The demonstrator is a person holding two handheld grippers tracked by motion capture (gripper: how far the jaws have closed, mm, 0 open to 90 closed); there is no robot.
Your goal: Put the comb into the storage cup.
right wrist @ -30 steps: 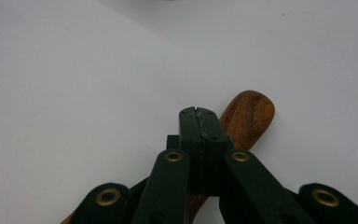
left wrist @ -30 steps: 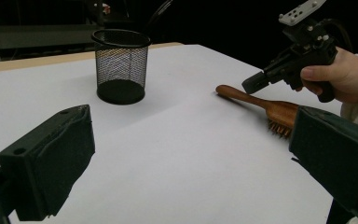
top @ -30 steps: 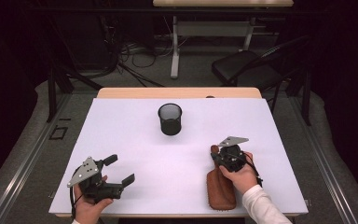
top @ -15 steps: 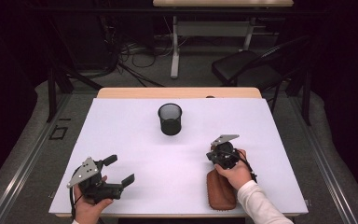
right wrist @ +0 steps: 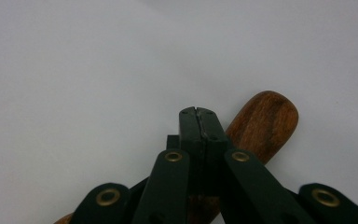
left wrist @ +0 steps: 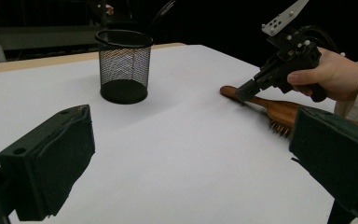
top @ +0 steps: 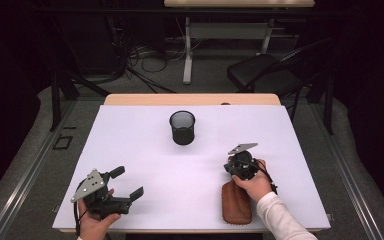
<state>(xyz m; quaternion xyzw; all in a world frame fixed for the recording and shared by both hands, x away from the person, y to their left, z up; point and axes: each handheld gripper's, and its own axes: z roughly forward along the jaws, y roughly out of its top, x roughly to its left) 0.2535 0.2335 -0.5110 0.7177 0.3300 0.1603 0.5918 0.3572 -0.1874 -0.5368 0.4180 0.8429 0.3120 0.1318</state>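
Both grippers are matt black. The left gripper (top: 126,184) carries a grey three-cornered plate drilled with small holes on top, and its two jaws end in broad, blocky black pads (left wrist: 51,163) with a small round hole near each tip. The right gripper (top: 228,167) has the same grey plate, silver screws on its body and a black cable trailing behind it. Brass rivets dot its jaw arms. A white sleeve (top: 280,217) covers the right forearm.
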